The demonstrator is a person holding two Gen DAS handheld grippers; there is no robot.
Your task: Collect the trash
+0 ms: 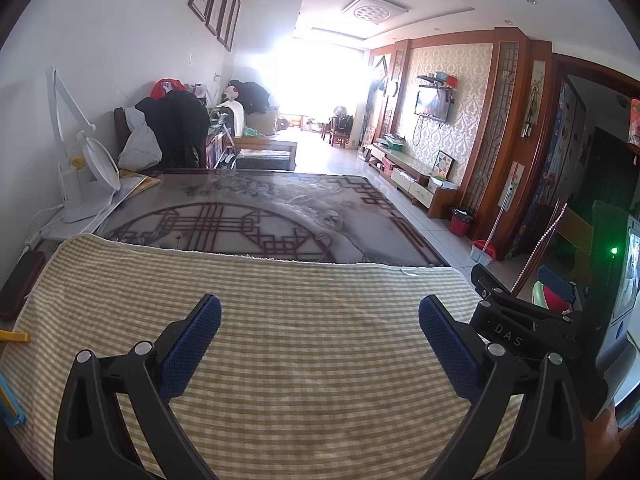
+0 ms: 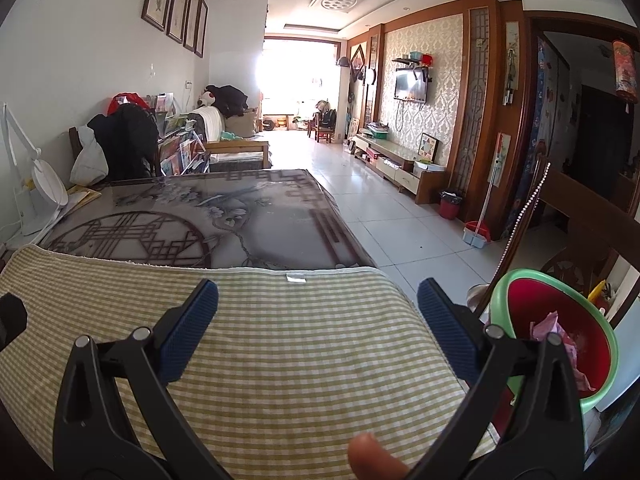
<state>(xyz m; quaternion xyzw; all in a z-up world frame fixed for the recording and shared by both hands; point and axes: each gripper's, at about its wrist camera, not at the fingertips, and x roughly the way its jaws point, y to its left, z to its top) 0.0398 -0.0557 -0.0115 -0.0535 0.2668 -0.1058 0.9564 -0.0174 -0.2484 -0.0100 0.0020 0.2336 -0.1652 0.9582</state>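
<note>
My left gripper (image 1: 320,332) is open and empty above the yellow-checked cloth (image 1: 280,320) on the table. My right gripper (image 2: 318,316) is open and empty over the same cloth (image 2: 260,340) near its right edge. It also shows in the left wrist view (image 1: 524,304) at the right. A red bin with a green rim (image 2: 560,304) stands just right of the table, beside my right gripper. Crumpled pink trash (image 2: 548,328) lies inside it. No loose trash shows on the cloth.
Beyond the cloth the table has a patterned glass top (image 1: 260,208). A white desk lamp (image 1: 76,168) and papers stand at its left. A chair with dark coats (image 2: 124,140) is behind. A small red floor bin (image 2: 450,205) and dustpan (image 2: 476,232) stand by the right wall.
</note>
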